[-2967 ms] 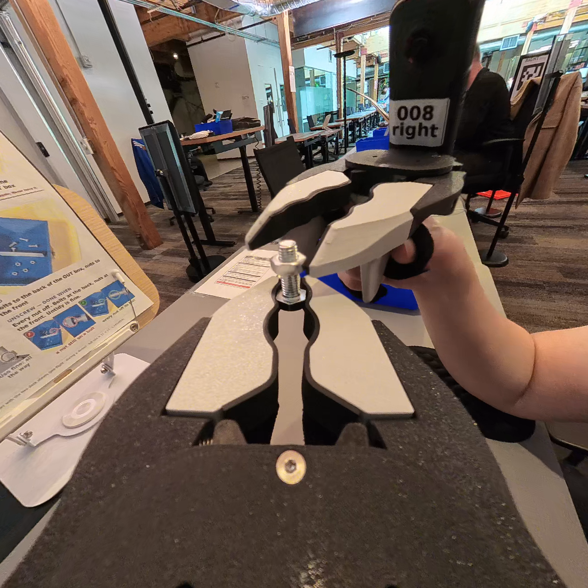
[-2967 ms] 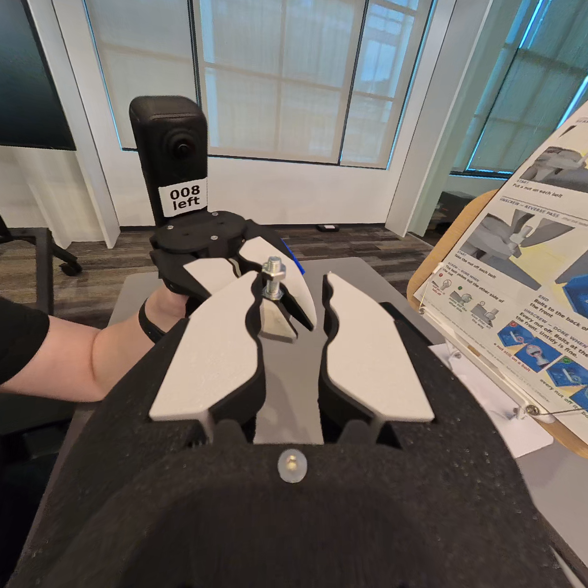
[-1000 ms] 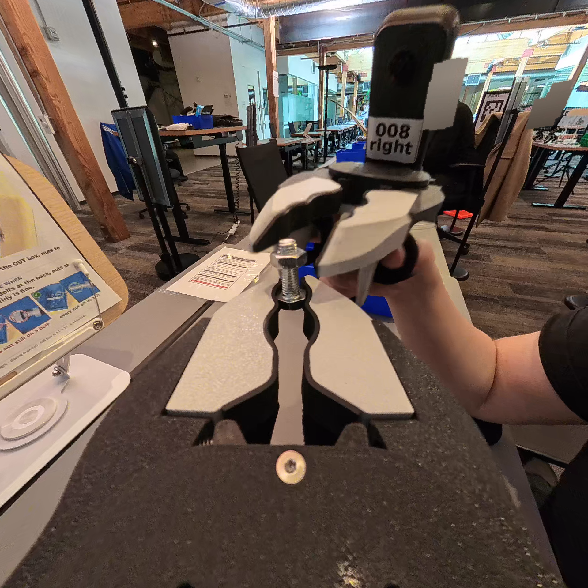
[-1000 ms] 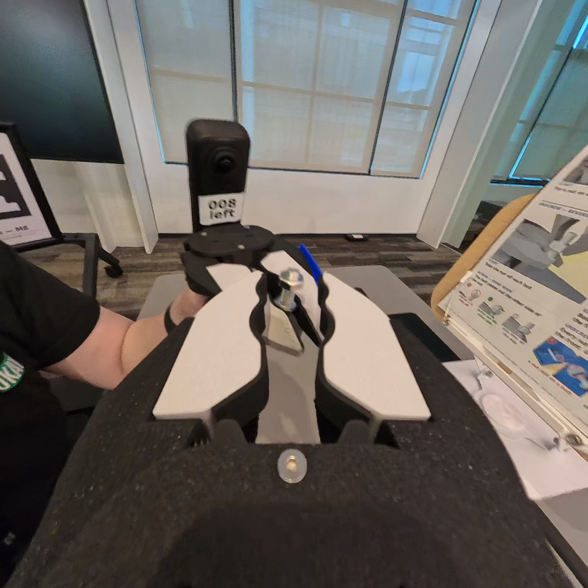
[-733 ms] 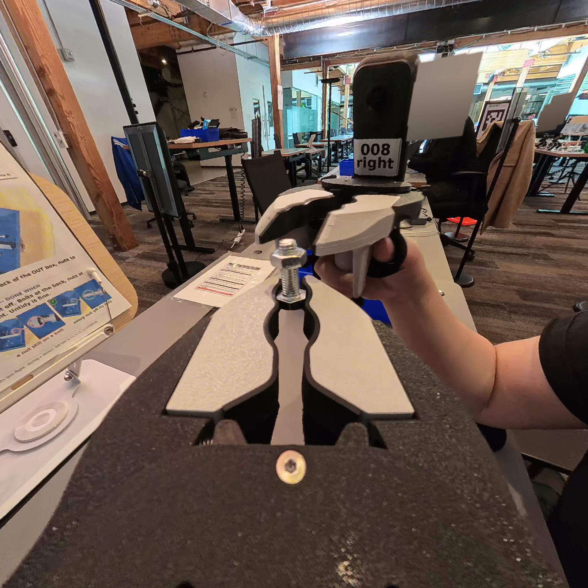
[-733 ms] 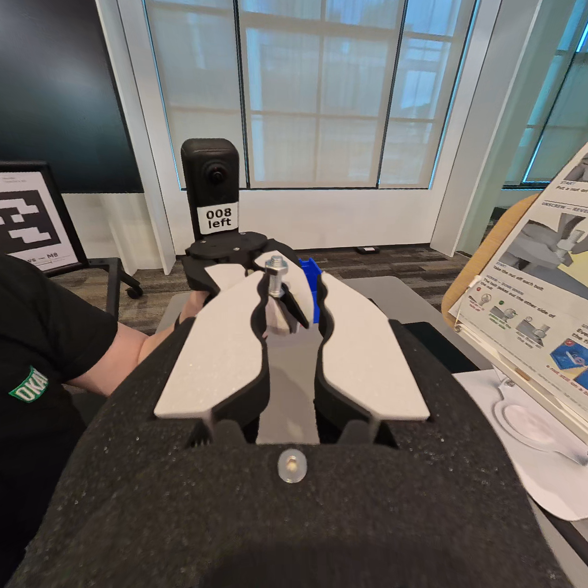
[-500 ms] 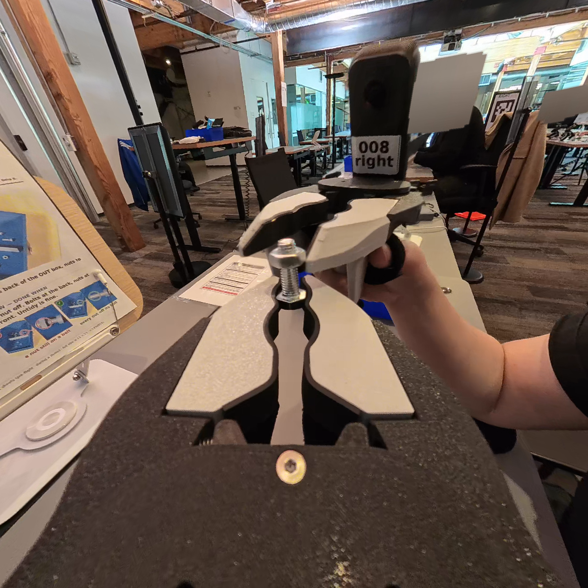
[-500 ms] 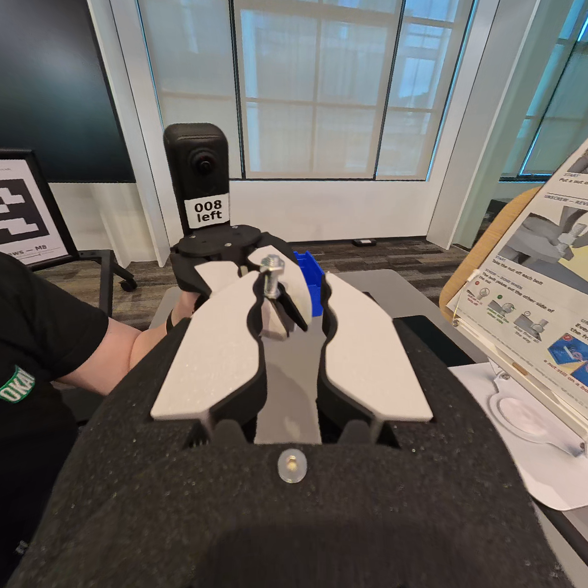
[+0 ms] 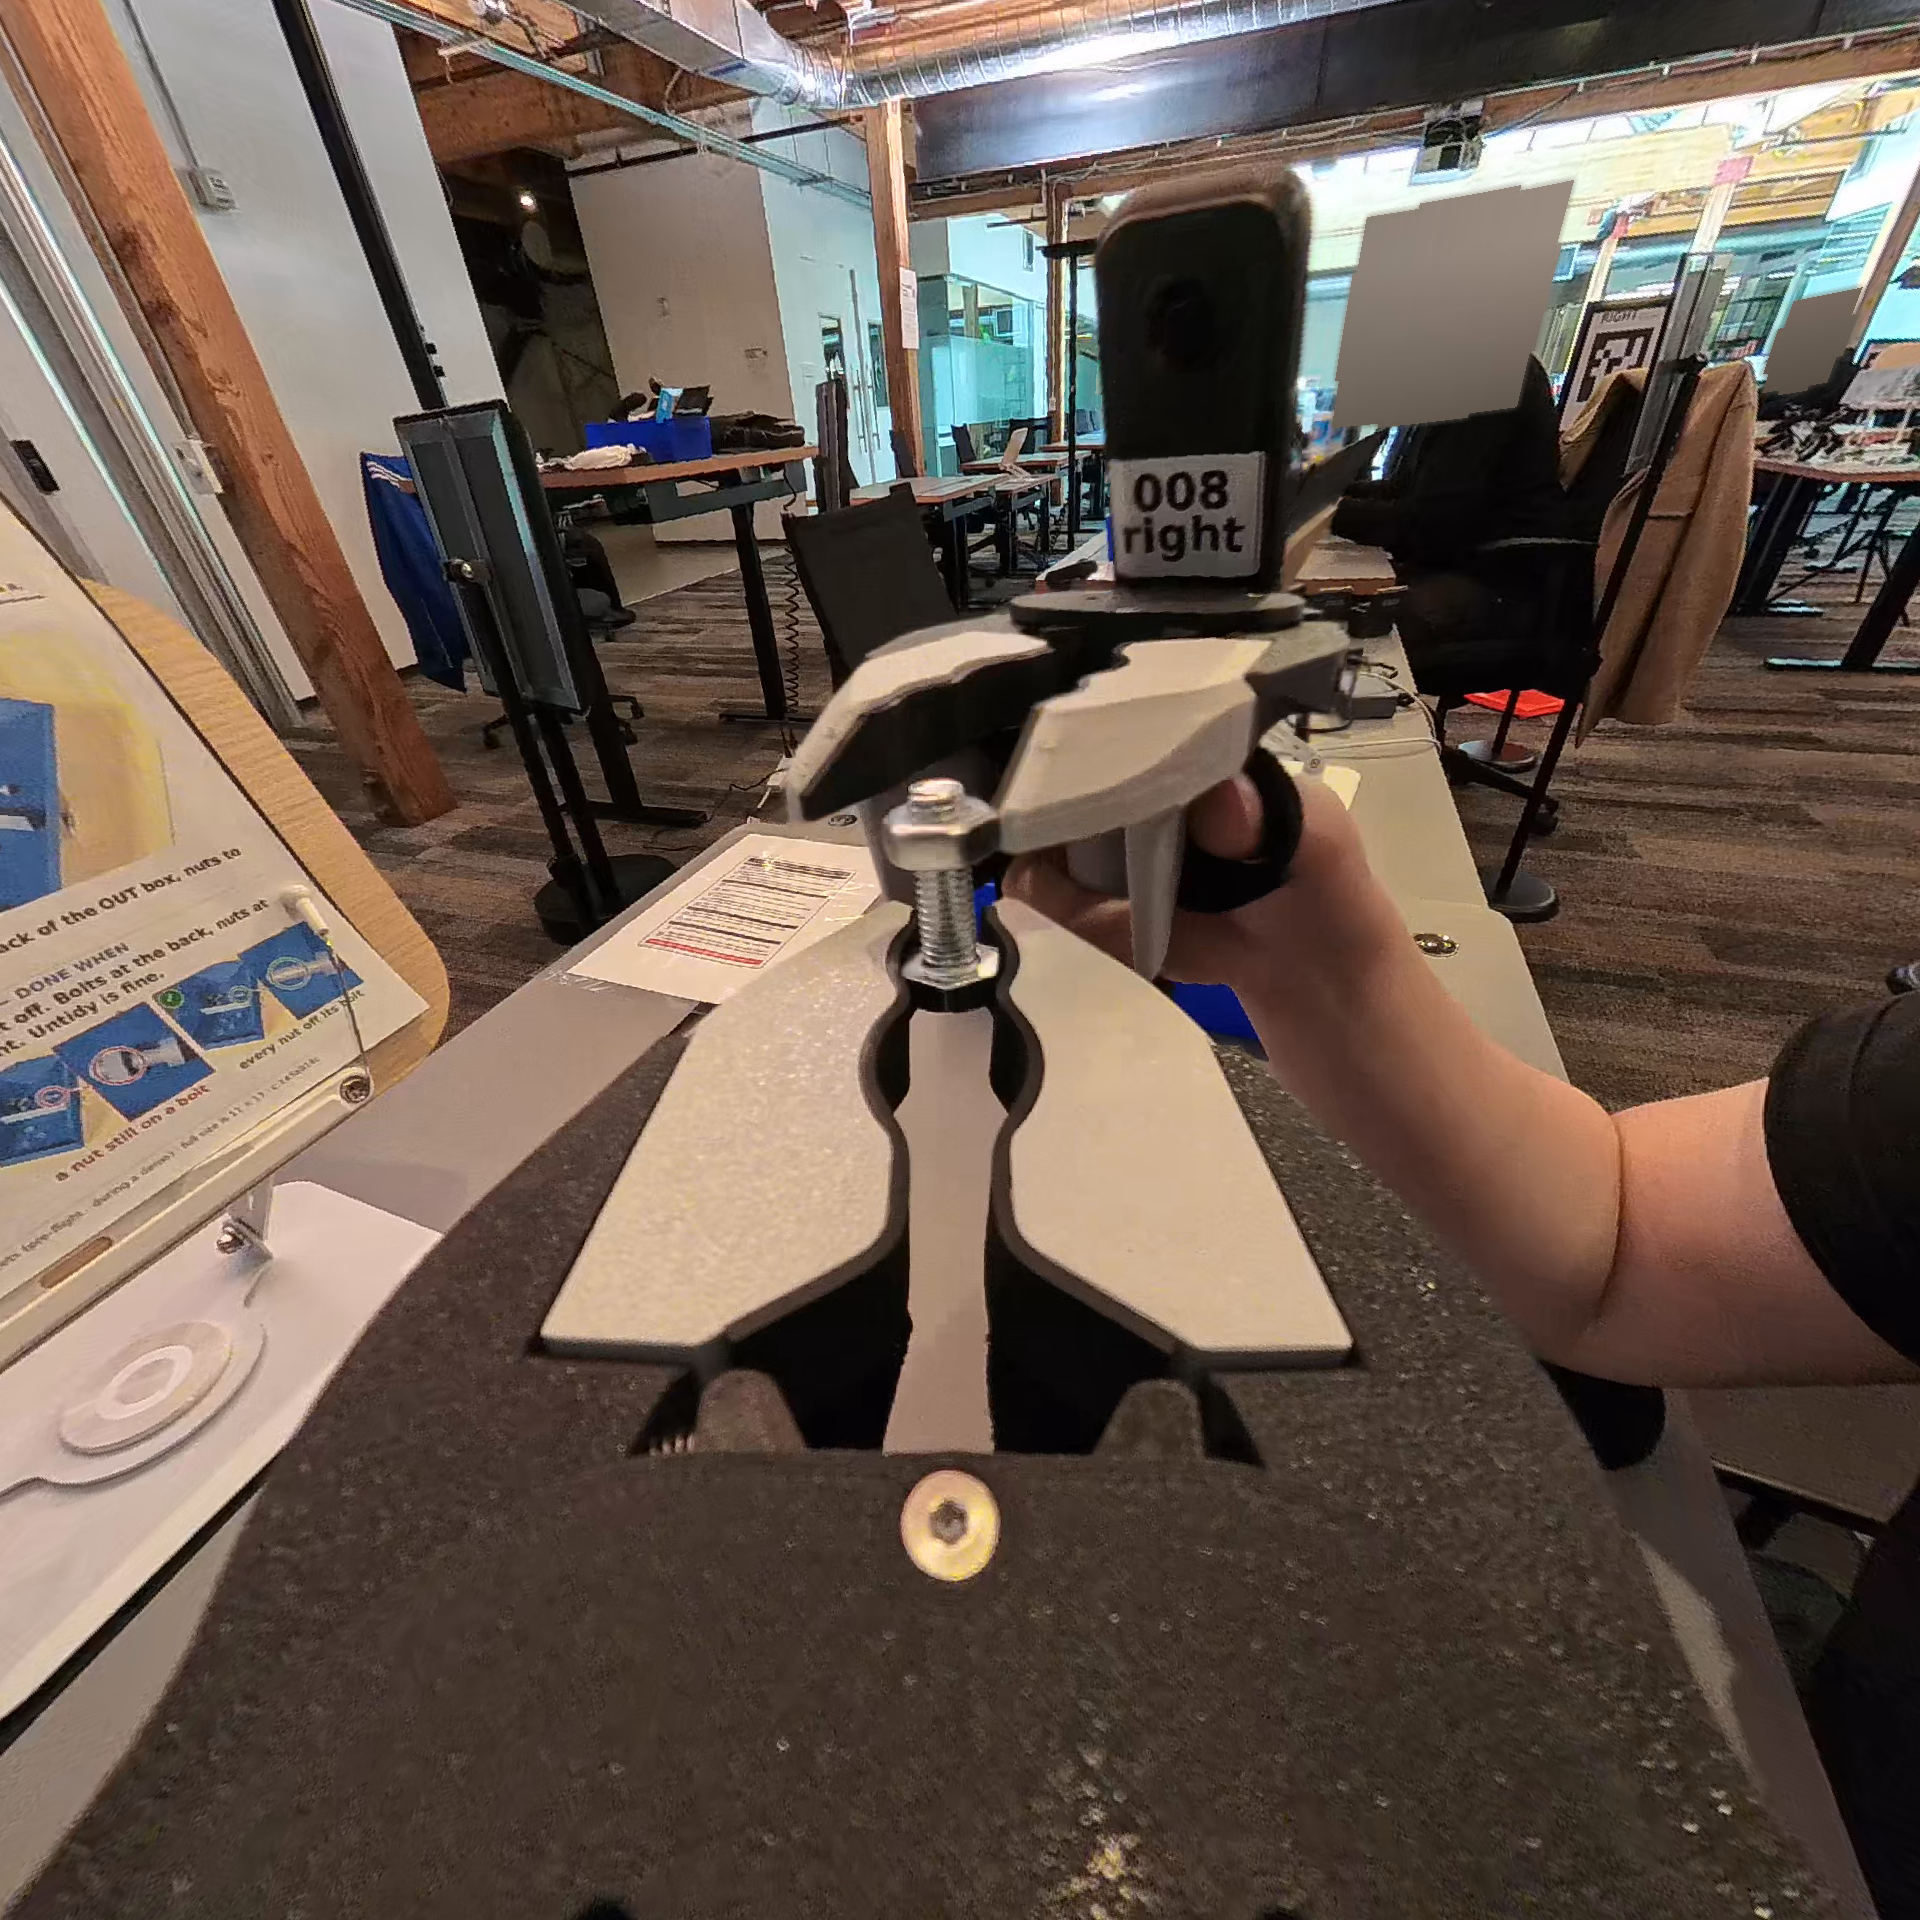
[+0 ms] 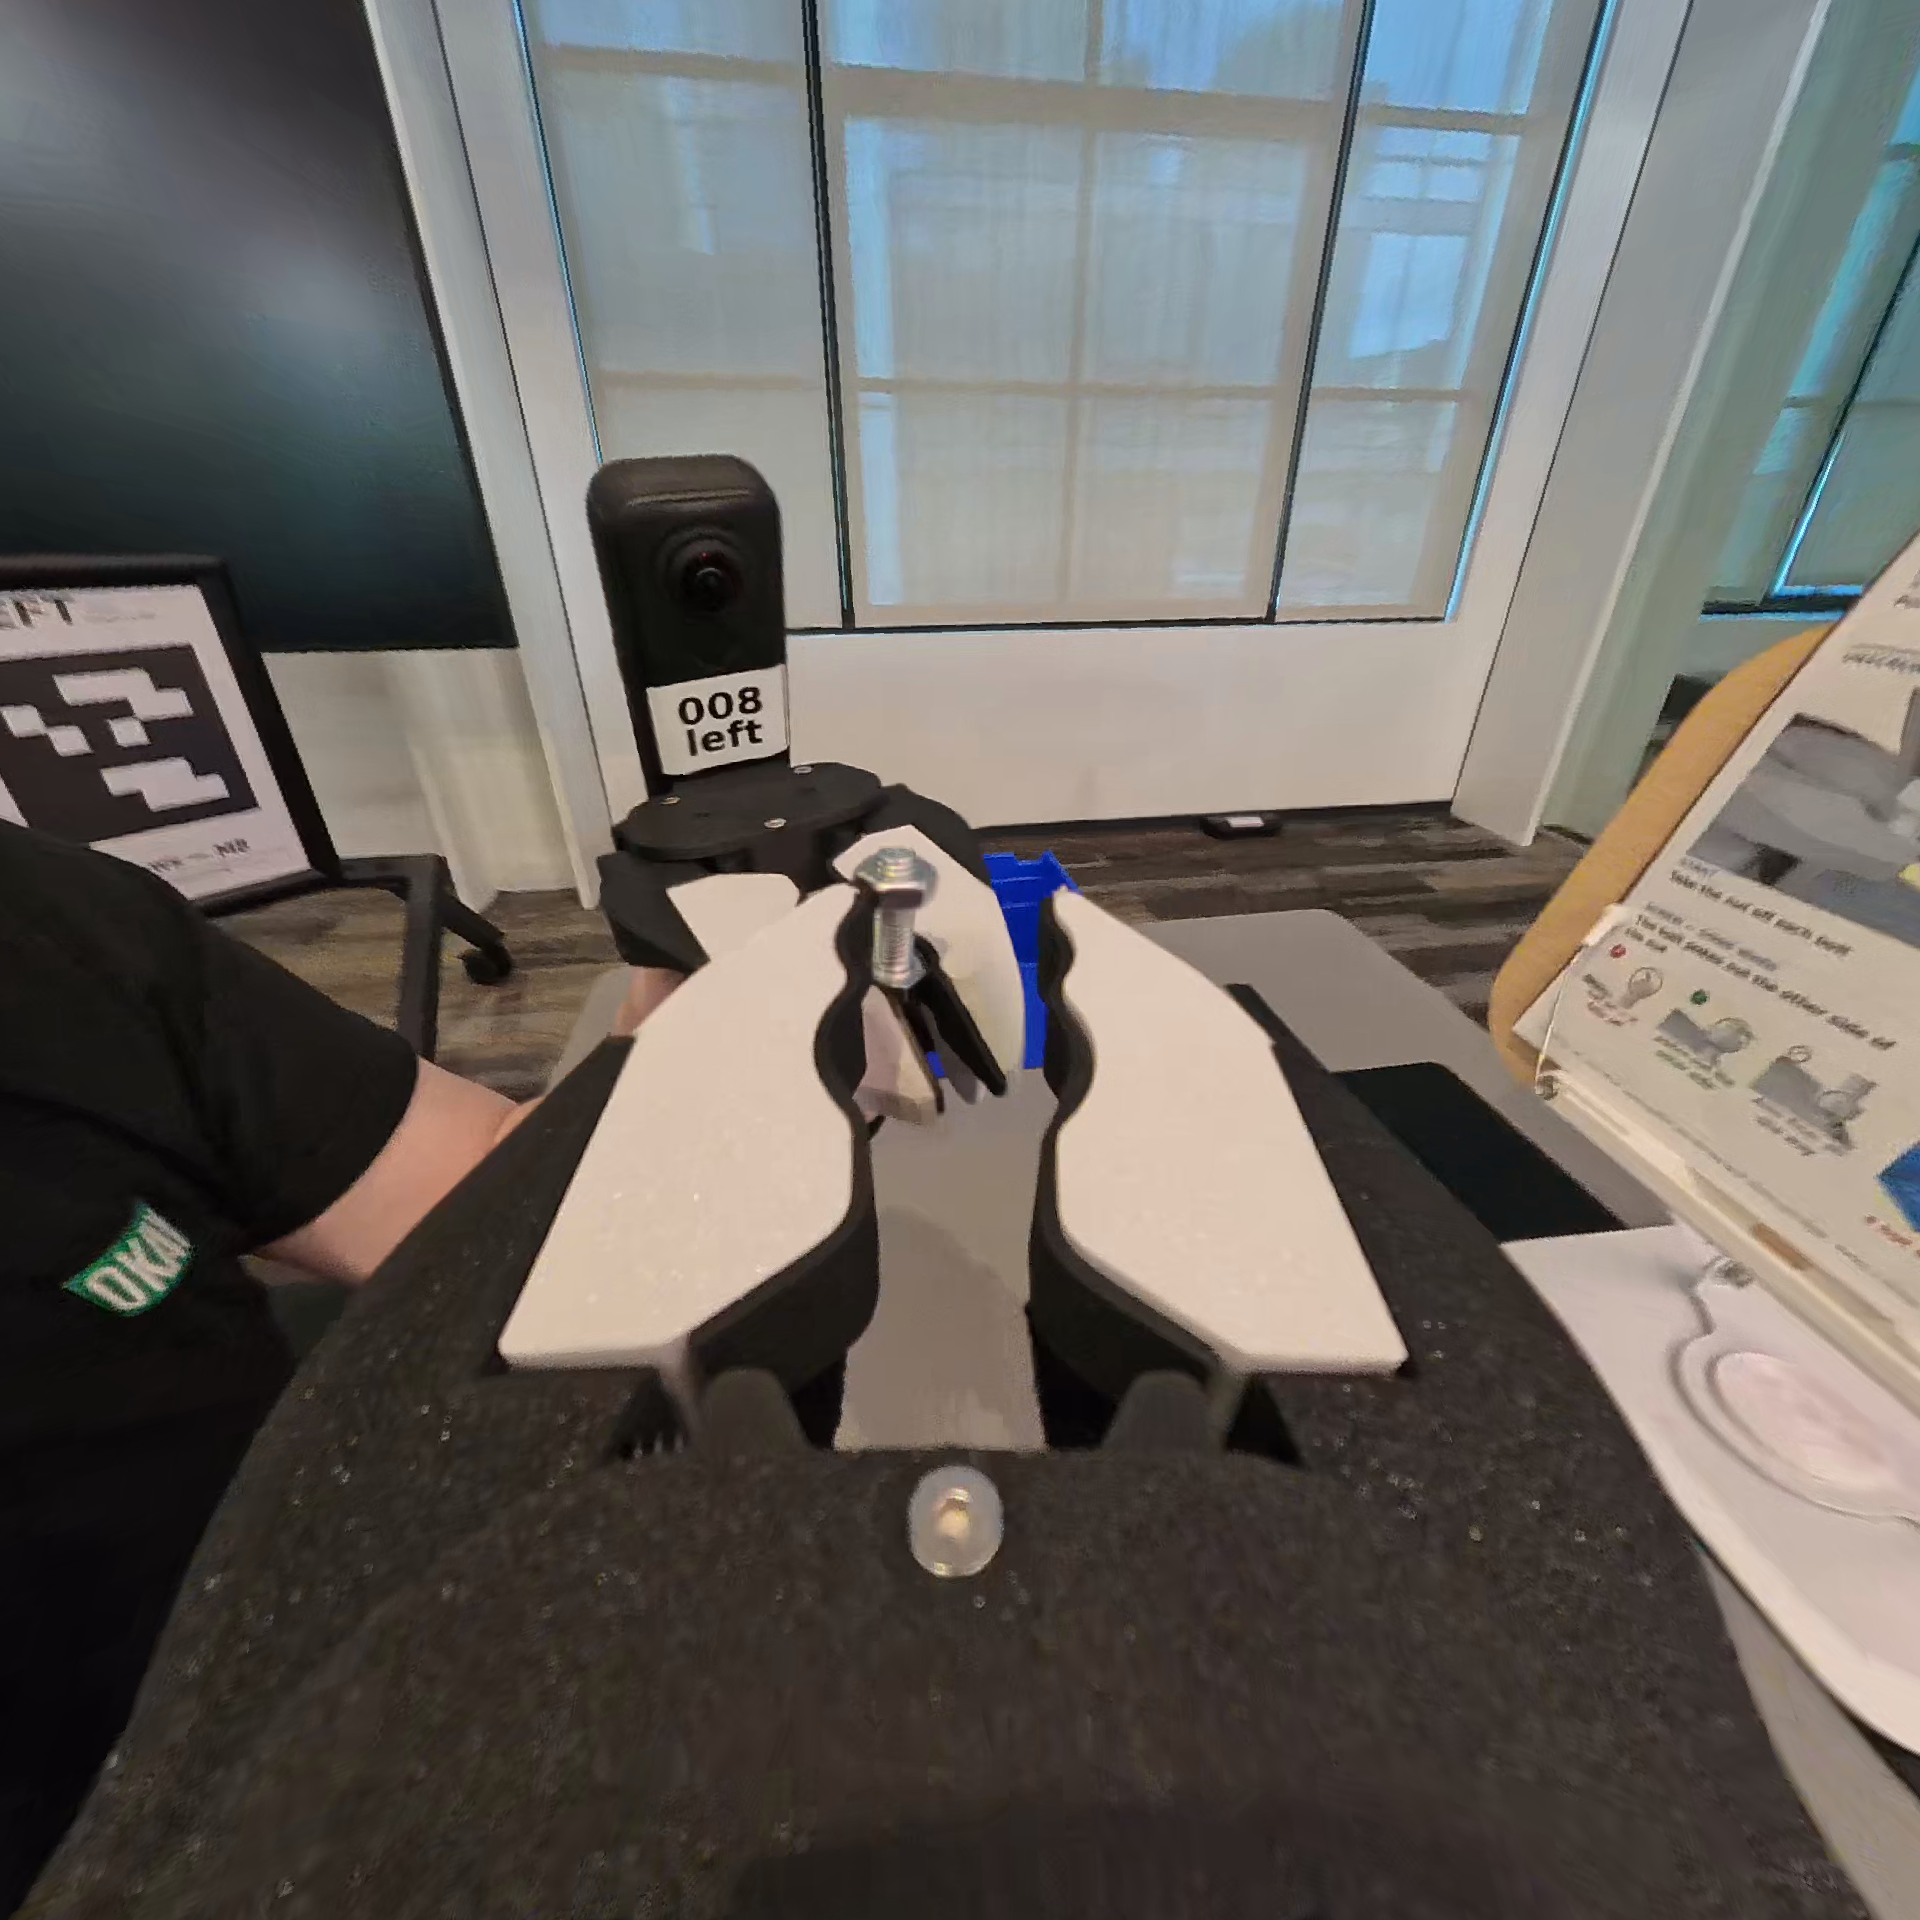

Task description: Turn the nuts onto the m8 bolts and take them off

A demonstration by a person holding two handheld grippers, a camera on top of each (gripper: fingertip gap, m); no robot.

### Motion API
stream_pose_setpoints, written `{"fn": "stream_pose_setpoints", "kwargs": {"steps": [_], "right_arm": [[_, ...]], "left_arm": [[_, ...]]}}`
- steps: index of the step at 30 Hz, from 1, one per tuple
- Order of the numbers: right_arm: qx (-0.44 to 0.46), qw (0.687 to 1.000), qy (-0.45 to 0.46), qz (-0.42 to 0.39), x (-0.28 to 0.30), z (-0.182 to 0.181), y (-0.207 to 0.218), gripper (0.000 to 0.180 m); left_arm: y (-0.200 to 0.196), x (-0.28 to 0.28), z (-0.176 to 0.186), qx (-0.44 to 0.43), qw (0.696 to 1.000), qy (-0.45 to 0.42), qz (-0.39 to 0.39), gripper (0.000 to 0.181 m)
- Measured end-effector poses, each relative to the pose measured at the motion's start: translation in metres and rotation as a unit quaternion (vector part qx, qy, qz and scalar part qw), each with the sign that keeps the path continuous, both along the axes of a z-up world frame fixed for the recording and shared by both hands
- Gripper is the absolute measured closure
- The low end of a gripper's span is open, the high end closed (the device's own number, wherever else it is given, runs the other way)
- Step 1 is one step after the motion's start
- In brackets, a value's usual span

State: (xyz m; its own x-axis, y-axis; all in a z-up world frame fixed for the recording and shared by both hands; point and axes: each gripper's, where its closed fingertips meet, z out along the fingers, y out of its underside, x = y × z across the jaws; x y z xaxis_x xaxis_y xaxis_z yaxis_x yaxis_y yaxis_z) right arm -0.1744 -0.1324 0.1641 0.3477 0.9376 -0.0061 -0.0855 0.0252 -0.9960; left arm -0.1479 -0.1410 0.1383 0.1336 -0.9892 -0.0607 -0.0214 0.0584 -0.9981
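My left gripper (image 9: 948,971) clamps the bolt (image 9: 943,914) head; my right gripper (image 9: 940,800) gapes around the nut (image 9: 933,831) near the tip (barely threaded?). Closing skewed could knock it off.

A grey counter (image 9: 499,1091) carries a printed white paper sheet (image 9: 753,906) lying flat and a wooden-backed illustrated instruction board (image 9: 156,935), tilted on a white base (image 9: 156,1382). A blue plastic bin (image 10: 1023,914) sits farther along. Behind stand a tan coat on a rack (image 9: 1673,540), black office chairs (image 9: 868,582) and a framed black-and-white marker sign (image 10: 125,727).
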Motion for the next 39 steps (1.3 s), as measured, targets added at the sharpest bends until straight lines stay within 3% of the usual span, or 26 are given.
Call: {"fn": "stream_pose_setpoints", "kwargs": {"steps": [5, 14, 19, 39], "right_arm": [[-0.007, 0.999, 0.017, 0.033, -0.003, 0.005, -0.010, 0.151], [-0.034, 0.999, 0.018, -0.017, 0.008, 0.002, 0.006, 0.157], [-0.018, 0.999, 0.024, 0.028, -0.004, 0.007, -0.010, 0.154], [-0.050, 0.998, 0.035, 0.020, 0.002, 0.004, 0.000, 0.157]], "left_arm": [[0.002, 0.000, -0.002, -0.002, 1.000, 0.003, 0.000, 0.171], [0.002, 0.000, 0.000, -0.007, 1.000, -0.003, -0.004, 0.170], [0.001, 0.001, -0.002, -0.005, 1.000, 0.002, -0.004, 0.170], [-0.001, 0.000, 0.001, -0.011, 1.000, -0.004, -0.011, 0.170]]}}
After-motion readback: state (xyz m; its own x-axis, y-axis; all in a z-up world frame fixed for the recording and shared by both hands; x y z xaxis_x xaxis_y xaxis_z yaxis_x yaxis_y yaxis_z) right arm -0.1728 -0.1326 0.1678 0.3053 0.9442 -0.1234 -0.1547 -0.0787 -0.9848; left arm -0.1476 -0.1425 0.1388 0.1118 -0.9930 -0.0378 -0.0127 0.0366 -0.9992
